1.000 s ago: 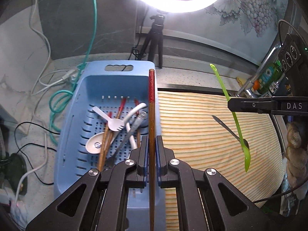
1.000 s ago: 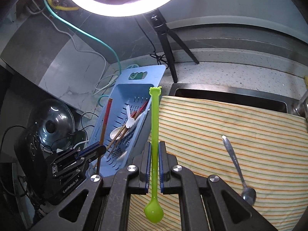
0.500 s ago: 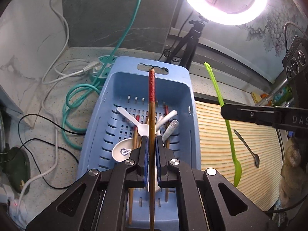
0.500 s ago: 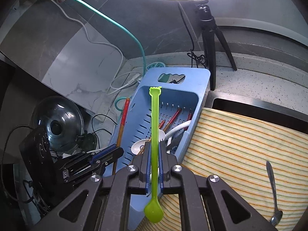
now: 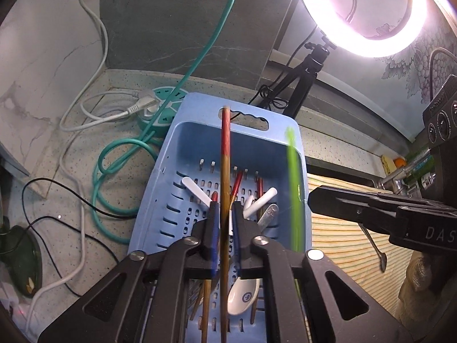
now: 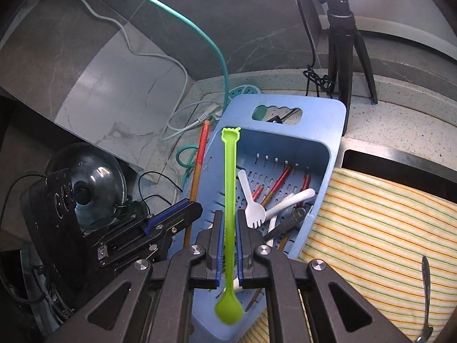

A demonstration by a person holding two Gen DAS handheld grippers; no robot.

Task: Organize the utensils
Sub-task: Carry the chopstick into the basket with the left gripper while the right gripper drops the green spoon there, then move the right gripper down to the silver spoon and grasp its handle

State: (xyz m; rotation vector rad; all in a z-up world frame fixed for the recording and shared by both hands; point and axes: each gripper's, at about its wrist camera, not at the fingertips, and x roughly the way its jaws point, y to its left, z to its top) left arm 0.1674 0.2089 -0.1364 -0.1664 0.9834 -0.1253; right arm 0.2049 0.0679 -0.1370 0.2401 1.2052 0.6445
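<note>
My left gripper (image 5: 223, 210) is over the blue basket (image 5: 285, 131), its jaws parted slightly around a red-tipped wooden chopstick (image 5: 224, 171) that stands between them. My right gripper (image 6: 229, 217) has its jaws a little apart around a green plastic spoon (image 6: 229, 188), which looks motion-blurred in the left wrist view (image 5: 294, 183). The basket (image 6: 328, 120) holds chopsticks, a white fork (image 6: 252, 214), a white ceramic spoon (image 5: 242, 294) and other utensils. A metal spoon (image 6: 425, 291) lies on the striped cloth (image 6: 371, 228).
A ring light on a black tripod (image 6: 342, 28) stands behind the basket. Teal and white cables and a power strip (image 5: 160, 108) lie left of it. A pot lid (image 6: 94, 177) sits at far left. The sink edge (image 6: 400, 157) borders the cloth.
Both grippers moved left and down over the basket. The jaws of both have loosened, and the green spoon is blurred as if slipping down.
</note>
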